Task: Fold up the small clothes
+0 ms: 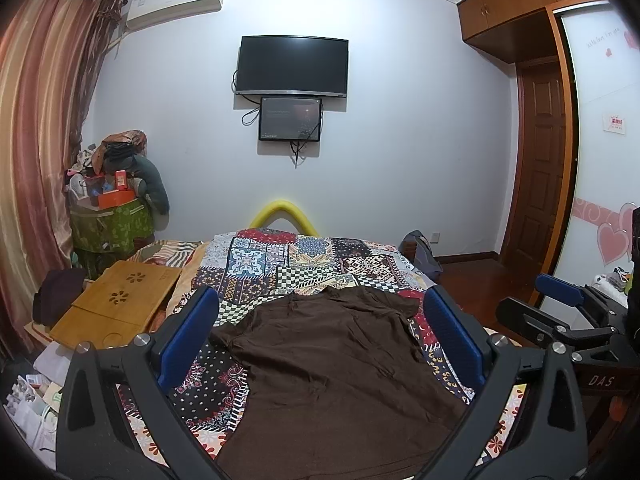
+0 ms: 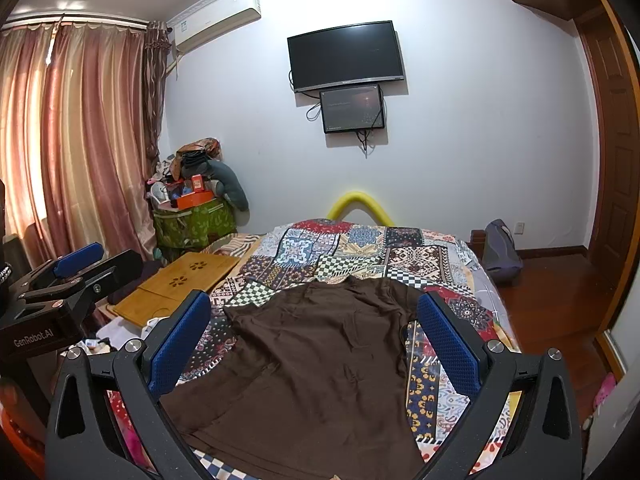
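Observation:
A dark brown shirt [image 1: 332, 364] lies spread flat on the patchwork bedspread [image 1: 280, 264], collar end away from me. It also shows in the right wrist view [image 2: 320, 352]. My left gripper [image 1: 320, 340] is open and empty, held above the near part of the shirt, its blue pads [image 1: 188, 336] wide apart. My right gripper [image 2: 316, 340] is open and empty above the shirt too. The right gripper shows at the right edge of the left wrist view [image 1: 560, 300]. The left gripper shows at the left edge of the right wrist view [image 2: 76, 268].
A bamboo lap tray [image 1: 116, 304] lies on the bed's left side. A green bin [image 1: 112, 224] piled with things stands in the far left corner. A grey backpack [image 2: 500, 252] leans by the bed's far right corner. Wooden floor [image 2: 560, 312] lies to the right.

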{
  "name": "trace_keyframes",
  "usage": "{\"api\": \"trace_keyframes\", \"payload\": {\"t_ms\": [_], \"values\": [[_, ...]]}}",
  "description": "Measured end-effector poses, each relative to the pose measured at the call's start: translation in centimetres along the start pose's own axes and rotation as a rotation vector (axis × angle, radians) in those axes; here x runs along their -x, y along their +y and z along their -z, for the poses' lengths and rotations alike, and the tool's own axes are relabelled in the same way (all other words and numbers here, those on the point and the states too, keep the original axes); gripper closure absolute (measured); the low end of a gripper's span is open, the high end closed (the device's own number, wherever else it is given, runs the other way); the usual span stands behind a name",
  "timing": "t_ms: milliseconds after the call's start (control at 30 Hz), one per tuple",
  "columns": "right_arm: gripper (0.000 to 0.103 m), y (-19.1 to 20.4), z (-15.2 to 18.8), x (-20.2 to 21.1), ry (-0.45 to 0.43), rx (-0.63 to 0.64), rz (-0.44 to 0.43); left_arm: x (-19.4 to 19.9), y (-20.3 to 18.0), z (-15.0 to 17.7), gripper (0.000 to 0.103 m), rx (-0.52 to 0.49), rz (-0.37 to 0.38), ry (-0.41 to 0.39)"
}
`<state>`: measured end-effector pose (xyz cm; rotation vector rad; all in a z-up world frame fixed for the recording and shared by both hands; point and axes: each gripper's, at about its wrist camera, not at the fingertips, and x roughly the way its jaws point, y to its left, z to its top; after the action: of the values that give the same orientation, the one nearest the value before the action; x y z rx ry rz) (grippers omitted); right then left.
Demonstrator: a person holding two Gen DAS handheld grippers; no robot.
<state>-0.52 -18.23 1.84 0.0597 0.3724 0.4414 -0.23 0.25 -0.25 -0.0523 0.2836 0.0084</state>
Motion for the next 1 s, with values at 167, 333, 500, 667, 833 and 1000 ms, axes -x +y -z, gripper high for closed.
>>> {"api": "trace_keyframes", "payload": {"t_ms": [167, 333, 500, 667, 833, 1000], "values": [[0.000, 0.0, 0.0, 0.0, 0.000, 0.000, 0.000, 0.0, 0.0, 0.0, 0.000, -0.001, 0.000, 0.000], [0.001, 0.2, 0.0, 0.0, 0.000, 0.003, 0.000, 0.0, -0.1, 0.0, 0.000, -0.001, 0.000, 0.000], [0.000, 0.3, 0.1, -0.1, 0.005, 0.004, 0.001, 0.0, -0.1, 0.1, 0.000, 0.000, -0.001, -0.001], [0.001, 0.4, 0.2, -0.5, 0.012, 0.005, 0.001, -0.4, -0.2, 0.1, 0.000, 0.005, -0.005, 0.006], [0.001, 0.4, 0.4, -1.1, 0.024, 0.002, -0.001, -1.4, 0.2, 0.1, 0.000, 0.014, -0.015, 0.017], [0.001, 0.1, 0.6, -2.2, 0.041, -0.003, 0.004, -2.8, 0.8, 0.4, 0.000, 0.015, -0.033, 0.032]]}}
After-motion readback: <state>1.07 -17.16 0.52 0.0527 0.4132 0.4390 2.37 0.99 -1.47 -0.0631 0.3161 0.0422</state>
